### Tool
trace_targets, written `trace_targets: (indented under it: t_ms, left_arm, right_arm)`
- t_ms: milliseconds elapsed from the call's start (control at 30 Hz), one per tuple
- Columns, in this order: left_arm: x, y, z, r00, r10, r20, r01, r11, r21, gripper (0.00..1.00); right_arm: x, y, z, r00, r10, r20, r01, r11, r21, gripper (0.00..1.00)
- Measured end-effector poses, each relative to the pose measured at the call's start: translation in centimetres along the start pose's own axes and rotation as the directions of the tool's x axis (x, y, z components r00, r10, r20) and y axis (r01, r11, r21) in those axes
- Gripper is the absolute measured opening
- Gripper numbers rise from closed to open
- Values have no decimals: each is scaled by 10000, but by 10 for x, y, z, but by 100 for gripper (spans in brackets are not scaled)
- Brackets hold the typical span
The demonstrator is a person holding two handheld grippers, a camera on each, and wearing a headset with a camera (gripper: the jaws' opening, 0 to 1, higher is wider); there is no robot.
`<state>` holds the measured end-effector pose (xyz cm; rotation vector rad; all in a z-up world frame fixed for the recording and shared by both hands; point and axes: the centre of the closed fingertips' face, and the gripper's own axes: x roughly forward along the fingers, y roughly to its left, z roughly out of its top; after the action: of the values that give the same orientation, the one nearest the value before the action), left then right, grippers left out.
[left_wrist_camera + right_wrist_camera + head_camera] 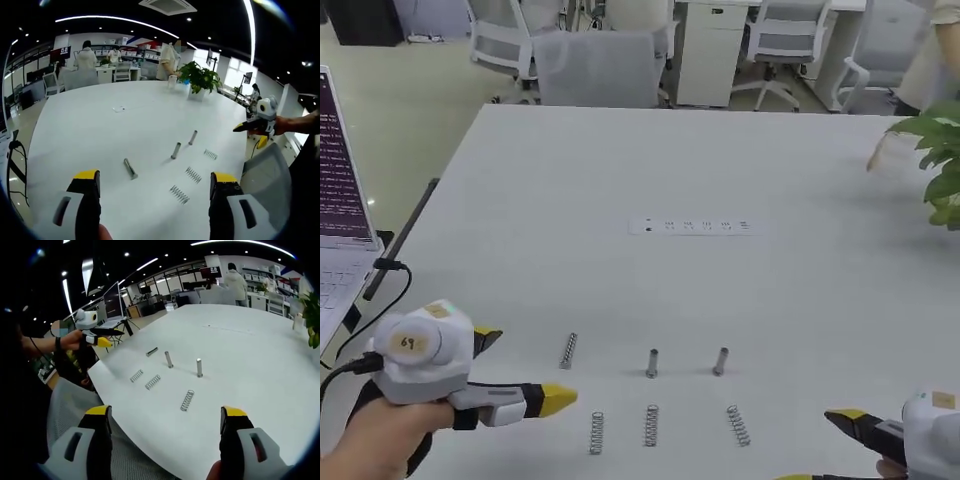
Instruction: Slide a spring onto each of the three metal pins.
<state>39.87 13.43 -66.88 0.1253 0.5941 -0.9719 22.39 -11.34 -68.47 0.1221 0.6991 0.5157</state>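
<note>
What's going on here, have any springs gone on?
A person holds a gripper in each hand at the near edge of the white table. The left gripper and right gripper are both open and empty. The left spring, middle spring and right spring lie loose by the pins. The middle pin and right pin stand upright; the left pin lies on its side. No spring is on yet.

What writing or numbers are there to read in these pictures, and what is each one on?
"69": on a round sticker on top of the left gripper.
Laptop screen: lines of text, too small to read.
White strip on the table: small marks, too blurred to read.
Red panel on the far wall: blurred, unreadable.
</note>
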Motion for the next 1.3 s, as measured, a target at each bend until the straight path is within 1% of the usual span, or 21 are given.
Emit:
trace_targets:
  t_ms: [167, 300, 400, 500, 600, 667, 833, 1000, 1033, 1067, 1100, 1133, 1200, 1233, 1300]
  left_arm:
    - [11, 8, 1, 10000, 45, -73, -46, 9999, -133, 85]
    - [18, 12, 3, 9999, 115, -103, -117, 9997, -229, 84]
    - [27, 21, 2, 9997, 180, -139, -185, 9992, -364, 82]
    - [33, 28, 3, 9994, 285, -176, -293, 9984, -491, 80]
    - [40, 36, 5, 9991, 415, -129, -423, 9965, -717, 77]
    - [44, 39, 5, 9987, 481, -162, -492, 9956, -803, 74]
    - [56, 43, 2, 9980, 554, -314, -582, 9940, -930, 70]
    - [68, 47, 1, 9972, 656, -368, -696, 9903, -1204, 65]
    - [69, 46, 2, 9972, 653, -357, -693, 9896, -1260, 65]
    - [72, 45, 4, 9980, 596, -233, -623, 9873, -1464, 64]
    - [74, 47, 5, 9977, 657, -177, -677, 9857, -1545, 63]
    - [76, 48, 4, 9972, 716, -236, -744, 9859, -1500, 62]
    - [79, 46, 4, 9971, 714, -252, -745, 9855, -1527, 59]
    - [80, 47, 4, 9972, 710, -231, -738, 9847, -1580, 58]
    - [86, 51, 2, 9963, 796, -335, -840, 9834, -1607, 55]
  right_arm:
    - [-1, 0, -2, 10000, 7, -19, -7, 10000, 64, 88]
    - [-1, -1, -3, 10000, -19, -20, 20, 9999, 114, 88]
    - [-1, -1, -3, 10000, -16, -30, 17, 9999, 134, 87]
    - [-1, -2, -4, 10000, -33, -52, 34, 9999, 161, 87]
    - [-2, -3, -4, 10000, -49, -51, 50, 9998, 200, 86]
    - [-2, -3, -5, 10000, -65, -41, 66, 9997, 231, 86]
    - [-3, -4, -6, 9999, -101, -55, 103, 9996, 275, 86]
    - [-4, -6, -6, 9999, -141, -36, 142, 9994, 321, 86]
    - [-4, -6, -6, 9999, -140, -42, 142, 9994, 316, 86]
    - [-4, -6, -6, 9999, -144, -41, 145, 9994, 327, 86]
    - [-4, -6, -6, 9999, -150, -30, 151, 9993, 338, 85]
    - [-4, -6, -6, 9999, -145, -20, 146, 9993, 342, 85]
    - [-4, -6, -6, 9999, -156, -20, 157, 9993, 340, 85]
    - [-4, -6, -6, 9999, -160, -25, 160, 9993, 352, 85]
    - [-4, -6, -7, 9999, -161, -35, 162, 9991, 383, 85]
